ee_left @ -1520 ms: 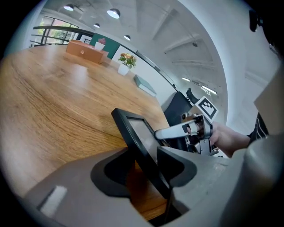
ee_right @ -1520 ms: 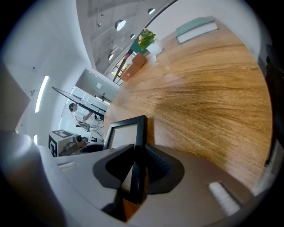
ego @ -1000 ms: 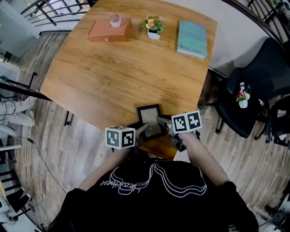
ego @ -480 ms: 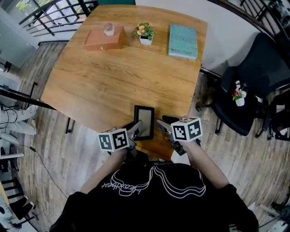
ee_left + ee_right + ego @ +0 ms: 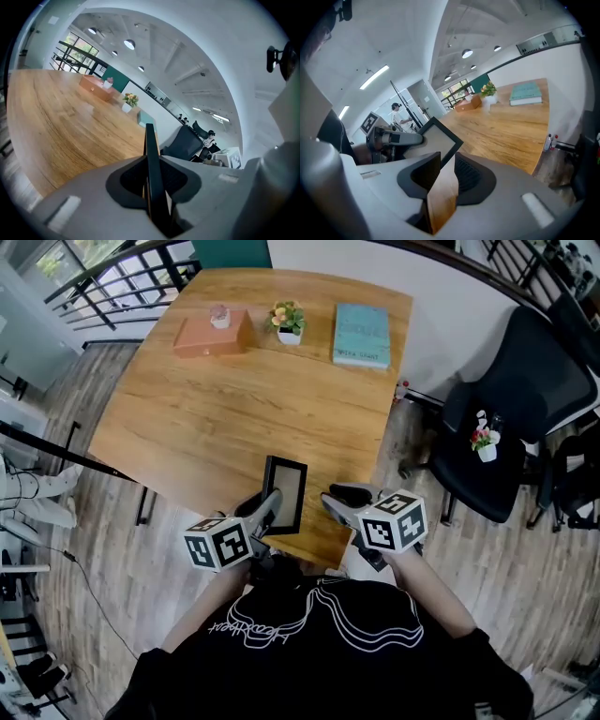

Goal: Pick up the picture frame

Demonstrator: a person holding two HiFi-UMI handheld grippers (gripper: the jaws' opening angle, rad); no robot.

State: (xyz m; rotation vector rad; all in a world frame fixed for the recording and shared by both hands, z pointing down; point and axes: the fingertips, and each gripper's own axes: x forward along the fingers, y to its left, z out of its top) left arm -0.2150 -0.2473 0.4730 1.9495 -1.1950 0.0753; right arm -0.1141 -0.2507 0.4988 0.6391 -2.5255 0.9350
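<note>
The picture frame (image 5: 286, 491) has risen from lying flat to nearly upright, over the near edge of the desk (image 5: 234, 399). The left hand-held gripper (image 5: 269, 504) is clamped on its edge. The right hand-held gripper (image 5: 342, 500) is just beside it, jaws apart and empty.

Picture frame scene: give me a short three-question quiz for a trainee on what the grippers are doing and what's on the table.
1. Fill in the blank: the picture frame is clamped along one edge by the ___ gripper.
2. True or false: the right gripper has its jaws apart with nothing held between them.
3. Multiple choice: at the far side of the table, what stands between the orange box and the teal book? A) a potted plant B) a mug C) a lamp

Key
1. The left gripper; its jaws are closed on the frame.
2. True.
3. A.
</note>
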